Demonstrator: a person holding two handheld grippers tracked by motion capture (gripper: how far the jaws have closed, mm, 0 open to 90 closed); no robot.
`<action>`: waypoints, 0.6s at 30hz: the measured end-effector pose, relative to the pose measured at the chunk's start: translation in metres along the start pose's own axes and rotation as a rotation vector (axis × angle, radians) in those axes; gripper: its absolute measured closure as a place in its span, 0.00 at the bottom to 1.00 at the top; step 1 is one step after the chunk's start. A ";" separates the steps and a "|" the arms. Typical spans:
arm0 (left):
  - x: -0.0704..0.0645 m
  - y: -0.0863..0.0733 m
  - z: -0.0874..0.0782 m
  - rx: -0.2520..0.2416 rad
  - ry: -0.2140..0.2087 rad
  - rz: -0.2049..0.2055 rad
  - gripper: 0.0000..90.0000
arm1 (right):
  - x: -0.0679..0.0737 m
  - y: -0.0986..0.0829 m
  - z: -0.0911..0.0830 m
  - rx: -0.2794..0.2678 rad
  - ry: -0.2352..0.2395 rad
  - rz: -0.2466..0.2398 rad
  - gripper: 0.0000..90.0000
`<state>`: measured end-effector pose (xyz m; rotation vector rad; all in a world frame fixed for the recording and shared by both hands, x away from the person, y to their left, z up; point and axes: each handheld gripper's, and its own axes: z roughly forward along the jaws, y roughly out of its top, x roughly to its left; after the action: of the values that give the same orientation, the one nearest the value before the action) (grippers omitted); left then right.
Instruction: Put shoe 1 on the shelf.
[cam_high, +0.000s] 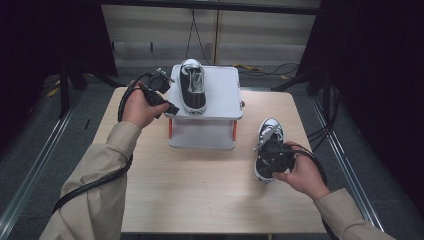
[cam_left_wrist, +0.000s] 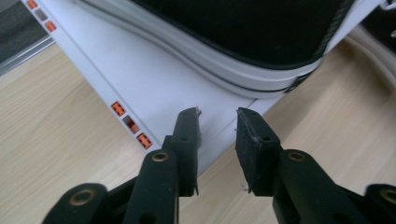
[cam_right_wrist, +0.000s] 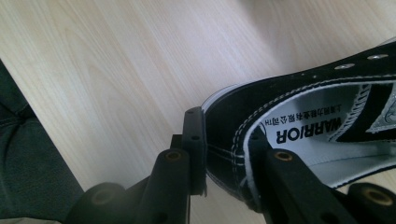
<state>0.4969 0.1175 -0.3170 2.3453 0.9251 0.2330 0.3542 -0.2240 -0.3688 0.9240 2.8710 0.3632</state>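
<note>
**Heel-wall pinch may let the sneaker swing**

At lower right of the high view, the right gripper (cam_high: 270, 156) is clamped on the heel wall of the black canvas sneaker with white rubber sole (cam_high: 268, 136) on the pale wooden table (cam_high: 200, 185). Lifted so, the toe could sag and twist free. The left gripper (cam_left_wrist: 217, 125), jaws parted and empty, hovers beside the matching black sneaker (cam_high: 193, 85) on the white two-tier rack (cam_high: 222, 92); a nudge might shift it.

Probably a recording lab: black curtains (cam_high: 45, 35), lone table (cam_high: 200, 190), floor cables (cam_high: 250, 67).

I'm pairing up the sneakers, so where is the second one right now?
In the high view the second sneaker lies on the table's right side, below-right of the white stand, its heel clamped in the right tongs.
</note>
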 end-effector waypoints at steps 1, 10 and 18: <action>0.001 -0.001 0.001 -0.006 -0.008 -0.006 0.83 | -0.001 0.002 -0.001 0.002 0.001 0.000 0.86; 0.001 0.002 0.003 0.008 -0.021 -0.005 0.91 | -0.011 0.016 -0.019 0.003 -0.008 -0.020 0.85; 0.001 0.005 0.004 0.033 -0.042 -0.008 0.98 | -0.018 0.032 -0.043 0.018 -0.042 -0.049 0.85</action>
<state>0.5017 0.1131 -0.3167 2.3671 0.9246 0.1655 0.3792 -0.2174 -0.3186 0.8525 2.8569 0.3108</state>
